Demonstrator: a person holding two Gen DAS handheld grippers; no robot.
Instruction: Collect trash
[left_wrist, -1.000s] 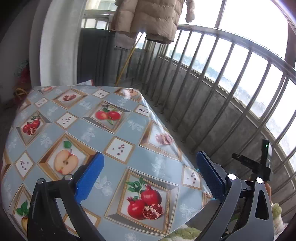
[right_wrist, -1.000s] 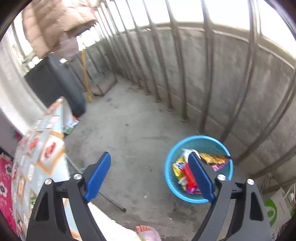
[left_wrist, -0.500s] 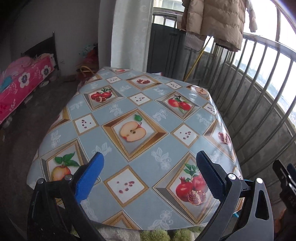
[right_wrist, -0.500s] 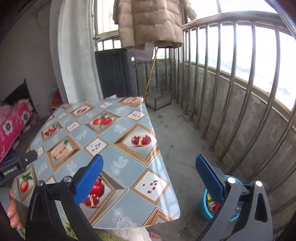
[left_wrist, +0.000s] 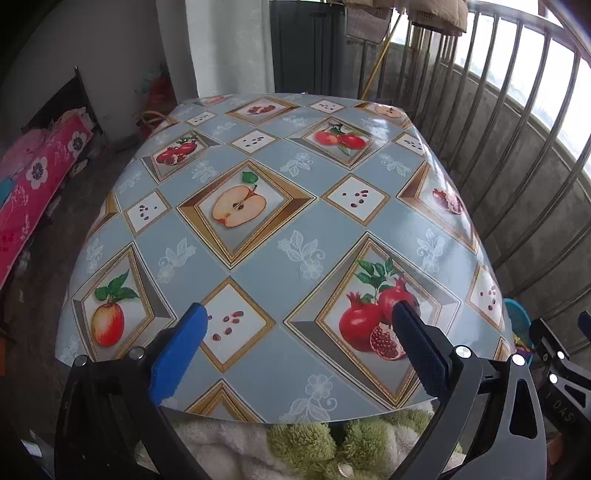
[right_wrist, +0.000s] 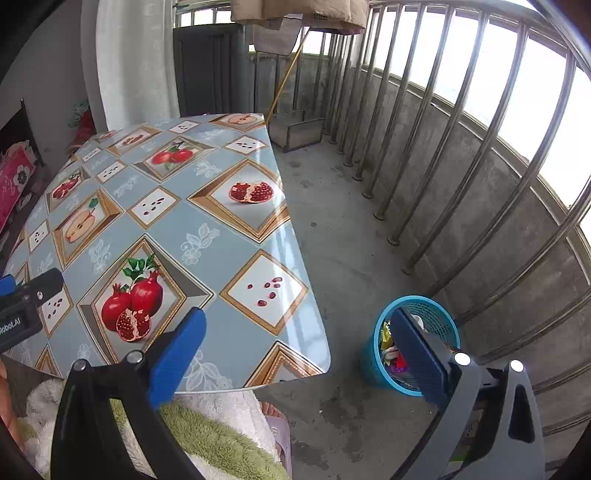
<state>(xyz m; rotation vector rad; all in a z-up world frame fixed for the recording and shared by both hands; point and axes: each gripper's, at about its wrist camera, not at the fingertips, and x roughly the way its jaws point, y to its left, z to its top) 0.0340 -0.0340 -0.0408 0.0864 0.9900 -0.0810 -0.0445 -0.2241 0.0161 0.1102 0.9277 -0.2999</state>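
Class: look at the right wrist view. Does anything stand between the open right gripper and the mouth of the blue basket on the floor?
Nothing visible does. The right gripper is open and empty, and the blue basket stands on bare concrete beside the table, its mouth uncovered, with wrappers inside.

fingers (left_wrist: 177, 354): blue ribbed pads on black arms, silver screws
clothing (right_wrist: 207, 439): fluffy white and green robe
slipper (right_wrist: 279, 434): pale lilac

Both wrist cameras look steeply down from the table's (left_wrist: 258, 258) near edge. The left faces across it; the right faces its corner and the floor basket (right_wrist: 436, 314). Both share the tabletop.
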